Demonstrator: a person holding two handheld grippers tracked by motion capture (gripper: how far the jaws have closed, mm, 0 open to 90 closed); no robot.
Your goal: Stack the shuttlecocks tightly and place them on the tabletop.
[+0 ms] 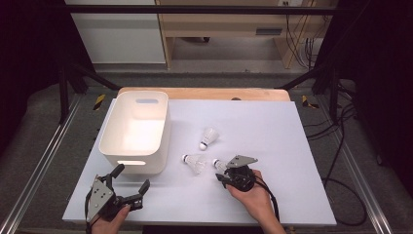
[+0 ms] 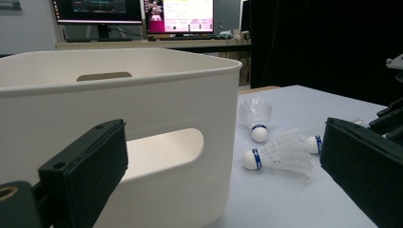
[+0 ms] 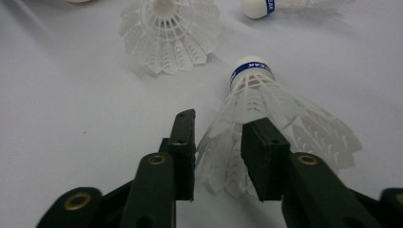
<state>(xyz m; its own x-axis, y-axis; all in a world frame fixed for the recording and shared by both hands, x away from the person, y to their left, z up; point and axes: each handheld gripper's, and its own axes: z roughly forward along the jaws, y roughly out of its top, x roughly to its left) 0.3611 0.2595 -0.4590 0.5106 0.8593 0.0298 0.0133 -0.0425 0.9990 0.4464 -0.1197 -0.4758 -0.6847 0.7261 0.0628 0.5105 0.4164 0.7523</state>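
Three white shuttlecocks with blue-banded corks lie on the white table top [image 1: 272, 126]. One shuttlecock [image 1: 208, 138] lies right of the basket and a second shuttlecock [image 1: 195, 163] near its front corner. The third shuttlecock [image 3: 256, 95] has its plastic skirt pinched between the jaws of my right gripper [image 3: 218, 142], cork pointing away; from above it [image 1: 220, 165] pokes out of the right gripper [image 1: 221, 176]. My left gripper [image 1: 130, 179] rests open at the front left, facing the white basket [image 2: 142, 80], nothing between its jaws.
The white basket [image 1: 109, 131] with handle slots stands at the left of the table, its inside bare. The table's front edge runs just below both hands. Black frame bars and cables flank the table.
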